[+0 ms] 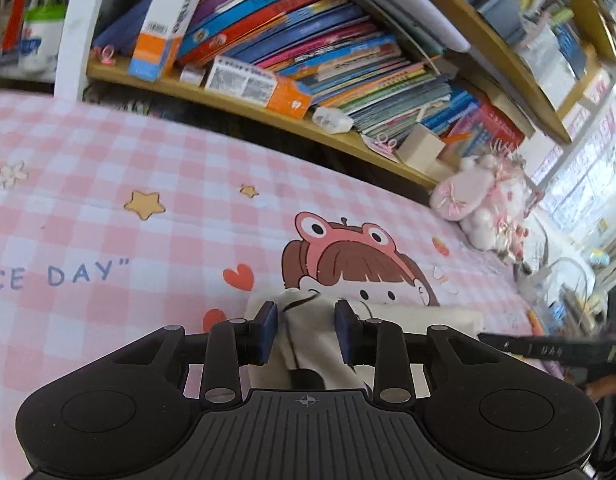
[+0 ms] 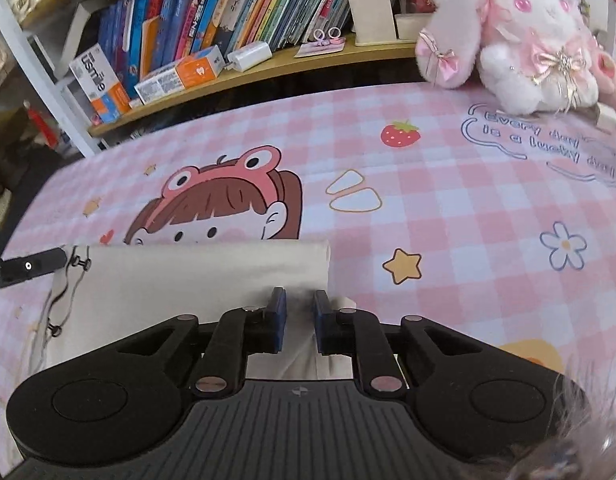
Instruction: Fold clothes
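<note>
A cream garment [image 2: 188, 280] with dark drawstrings lies folded on the pink checked sheet [image 2: 447, 208]. My right gripper [image 2: 300, 310] sits at its right edge, jaws a little apart with cloth between the blue pads; whether they pinch it is unclear. My left gripper [image 1: 306, 322] is at the garment's other end [image 1: 308, 332], where cream cloth is bunched up between the pads, with gaps at both sides. The left gripper's finger shows at the left edge of the right wrist view [image 2: 28, 267]. The right gripper's finger shows in the left wrist view [image 1: 547, 350].
A wooden bookshelf [image 2: 268, 68] full of books and boxes runs along the far side of the bed. A white and pink plush rabbit [image 2: 535, 48] sits at the far right corner. The sheet carries a cartoon girl print [image 2: 228, 208].
</note>
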